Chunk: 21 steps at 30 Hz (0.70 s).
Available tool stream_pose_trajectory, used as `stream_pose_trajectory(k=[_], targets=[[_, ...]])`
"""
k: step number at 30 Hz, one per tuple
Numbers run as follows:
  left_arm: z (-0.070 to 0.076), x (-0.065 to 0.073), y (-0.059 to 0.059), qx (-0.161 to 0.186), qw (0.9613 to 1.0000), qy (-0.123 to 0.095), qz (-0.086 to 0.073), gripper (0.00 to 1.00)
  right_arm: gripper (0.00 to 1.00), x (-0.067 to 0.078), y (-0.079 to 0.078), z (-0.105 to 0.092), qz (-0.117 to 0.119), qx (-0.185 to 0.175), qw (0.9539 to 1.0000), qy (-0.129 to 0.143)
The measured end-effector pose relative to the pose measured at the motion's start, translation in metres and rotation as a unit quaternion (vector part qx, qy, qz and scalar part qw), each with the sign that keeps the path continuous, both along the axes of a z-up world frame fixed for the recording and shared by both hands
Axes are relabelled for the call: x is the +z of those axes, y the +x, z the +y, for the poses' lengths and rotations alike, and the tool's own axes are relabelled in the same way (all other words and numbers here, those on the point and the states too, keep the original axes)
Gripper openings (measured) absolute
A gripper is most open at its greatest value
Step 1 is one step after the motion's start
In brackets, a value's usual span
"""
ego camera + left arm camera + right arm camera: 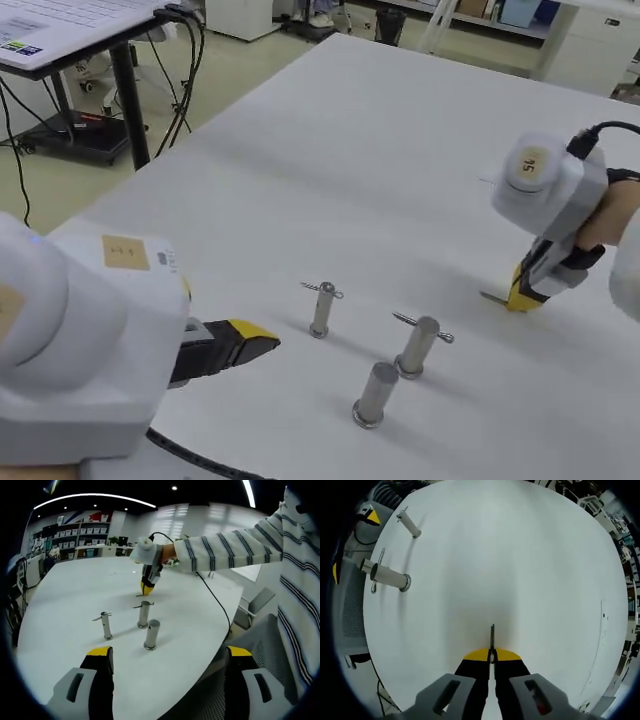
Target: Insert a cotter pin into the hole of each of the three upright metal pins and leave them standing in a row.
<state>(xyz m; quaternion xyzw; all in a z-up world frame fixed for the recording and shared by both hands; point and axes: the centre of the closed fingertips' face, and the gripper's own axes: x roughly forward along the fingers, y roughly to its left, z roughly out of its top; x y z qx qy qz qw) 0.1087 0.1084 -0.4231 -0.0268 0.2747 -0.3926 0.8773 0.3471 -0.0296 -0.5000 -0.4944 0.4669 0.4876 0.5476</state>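
Observation:
Three upright metal pins stand close together on the white table [350, 170]. The far-left pin [320, 312] and the right pin [417, 346] each carry a cotter pin through the top. The nearest pin [376, 394] has a bare top. My right gripper [520, 298] touches down on the table to their right, shut on a cotter pin [494, 297] that sticks out of its tips [492, 639]. My left gripper [240, 345] hovers low at the left of the pins; its jaws stand wide open and hold nothing [167, 665], facing the three pins [144, 614].
The table edge runs along the left, with a black-legged desk [125, 70], cables and floor beyond. A striped sleeve [225, 550] reaches in from the right. A chair [255, 605] stands off the table's near side.

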Motion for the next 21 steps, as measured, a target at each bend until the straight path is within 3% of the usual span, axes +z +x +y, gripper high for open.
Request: stream_pose_trajectory(k=[5, 10, 18, 21], targets=[[0.002, -0.003, 0.0, 0.006, 0.9999, -0.003, 0.009, 0.89, 0.0, 0.001, 0.001, -0.001, -0.008, -0.039, 0.999, 0.021], [0.004, -0.003, -0.001, 0.006, 1.0, 0.0, 0.008, 0.87, 0.0, 0.0, 0.002, -0.002, -0.024, -0.043, 0.9984, 0.03], [0.006, 0.001, 0.002, 0.013, 0.9999, -0.006, 0.004, 0.87, 0.0, 0.012, -0.001, -0.003, -0.09, -0.028, 0.9938, 0.058], [0.004, 0.003, 0.003, 0.015, 0.9998, -0.012, 0.002, 0.87, 0.0, 0.025, -0.004, 0.001, -0.112, -0.037, 0.9888, 0.092]])
